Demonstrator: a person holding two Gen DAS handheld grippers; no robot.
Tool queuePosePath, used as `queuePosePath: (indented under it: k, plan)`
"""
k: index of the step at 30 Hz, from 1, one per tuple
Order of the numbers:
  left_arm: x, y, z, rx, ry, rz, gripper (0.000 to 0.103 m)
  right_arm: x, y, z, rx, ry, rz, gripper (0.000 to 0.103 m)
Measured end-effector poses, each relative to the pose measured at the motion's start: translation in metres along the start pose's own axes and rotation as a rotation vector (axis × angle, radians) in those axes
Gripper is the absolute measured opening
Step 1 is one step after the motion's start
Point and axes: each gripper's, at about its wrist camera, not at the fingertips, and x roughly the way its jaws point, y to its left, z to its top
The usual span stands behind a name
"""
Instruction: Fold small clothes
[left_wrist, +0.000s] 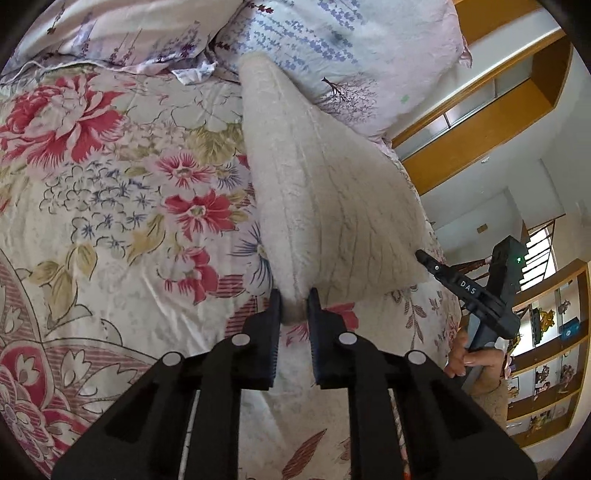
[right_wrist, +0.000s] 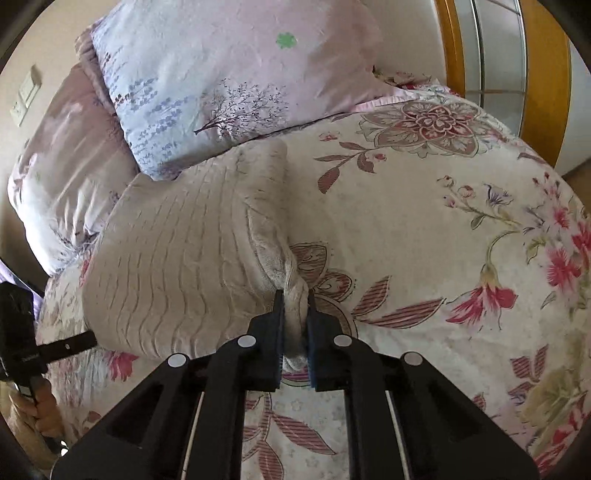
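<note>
A cream fleece garment (left_wrist: 314, 177) with a wavy ribbed texture lies on the floral bedspread (left_wrist: 110, 206). My left gripper (left_wrist: 294, 301) is shut on its near left corner, a bunch of fleece pinched between the pads. In the right wrist view the same garment (right_wrist: 177, 251) spreads to the left, and my right gripper (right_wrist: 295, 302) is shut on its near right corner, with folded fleece squeezed between the jaws. The right gripper (left_wrist: 424, 256) also shows in the left wrist view, held by a hand (left_wrist: 469, 360) at the garment's right edge.
Two lilac printed pillows (right_wrist: 221, 74) lie at the head of the bed, just beyond the garment. The bedspread (right_wrist: 424, 229) stretches to the right of it. A wooden wardrobe (left_wrist: 480, 110) and shelves with figurines (left_wrist: 546, 332) stand past the bed's right side.
</note>
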Motion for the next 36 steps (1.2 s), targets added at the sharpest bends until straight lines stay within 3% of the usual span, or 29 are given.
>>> queuePosePath:
  k: [3, 7, 8, 13, 14, 15, 18, 21, 25, 30, 32, 33, 36]
  plan:
    - [-0.006, -0.006, 0.003, 0.019, -0.016, 0.011, 0.021, -0.007, 0.002, 0.004, -0.005, 0.013, 0.031, 0.014]
    - [-0.017, -0.008, 0.017, 0.021, -0.077, 0.043, 0.063, -0.023, -0.002, 0.016, 0.066, -0.012, 0.124, 0.049]
    - [-0.018, -0.008, 0.022, 0.019, -0.088, 0.061, 0.066, -0.023, -0.004, 0.023, 0.095, -0.022, 0.156, 0.050]
    - [-0.007, -0.010, 0.045, 0.007, -0.090, 0.127, 0.073, 0.002, -0.001, 0.042, 0.135, 0.022, 0.185, 0.048]
    - [-0.002, -0.010, 0.048, 0.006, -0.081, 0.145, 0.073, 0.009, 0.001, 0.043, 0.133, 0.033, 0.186, 0.043]
    - [0.002, -0.011, 0.051, 0.007, -0.076, 0.161, 0.073, 0.014, 0.004, 0.044, 0.121, 0.039, 0.188, 0.015]
    - [0.011, -0.015, 0.057, 0.017, -0.075, 0.202, 0.076, 0.011, 0.015, 0.044, 0.074, -0.020, 0.144, 0.011]
    - [0.014, -0.024, 0.061, 0.052, -0.095, 0.234, 0.077, -0.002, 0.016, 0.044, 0.043, -0.100, 0.099, 0.011]
    - [0.020, -0.032, 0.062, 0.087, -0.091, 0.263, 0.080, 0.024, 0.010, 0.035, 0.035, -0.018, -0.022, 0.011]
    - [0.025, -0.035, 0.062, 0.106, -0.092, 0.289, 0.082, 0.029, 0.008, 0.035, 0.058, -0.009, -0.039, 0.013]
    - [0.024, -0.035, 0.062, 0.112, -0.095, 0.297, 0.082, 0.022, 0.011, 0.038, 0.052, -0.008, -0.047, 0.022]
    - [0.023, -0.035, 0.062, 0.115, -0.097, 0.303, 0.082, 0.018, 0.012, 0.040, 0.056, -0.016, -0.052, 0.033]
    - [0.022, -0.036, 0.061, 0.117, -0.097, 0.309, 0.083, -0.004, 0.020, 0.044, 0.045, -0.096, -0.049, 0.036]
